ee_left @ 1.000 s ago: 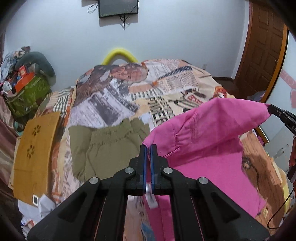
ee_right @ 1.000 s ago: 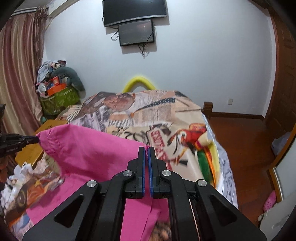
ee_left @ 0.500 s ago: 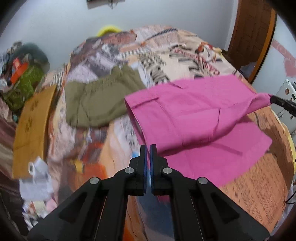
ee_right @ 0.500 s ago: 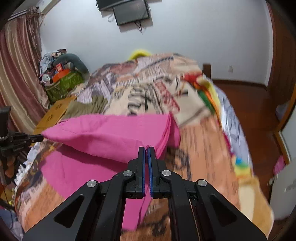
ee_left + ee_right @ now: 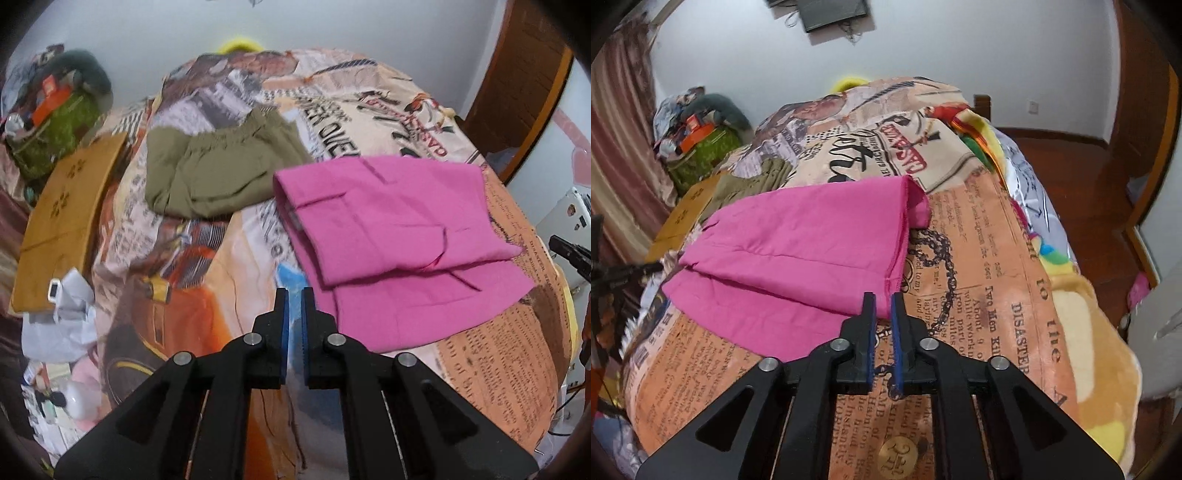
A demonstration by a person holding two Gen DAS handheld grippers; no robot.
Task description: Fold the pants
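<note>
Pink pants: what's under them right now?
The pink pants lie folded over themselves on the printed blanket, top layer over a wider bottom layer. Whatever lies between the layers or beneath them is covered.

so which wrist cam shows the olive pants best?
Left wrist: the olive pants lie in nearly full view on the bedspread, beside the pink pants. Right wrist shows only a sliver behind the pink pants.

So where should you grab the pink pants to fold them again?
Probably the near corners of the pink pants: the right gripper takes the hemmed corner just ahead of it, the left gripper the corner nearest it. Come in low from the near side; the cloth lies flat on the blanket, edges exposed.
</note>
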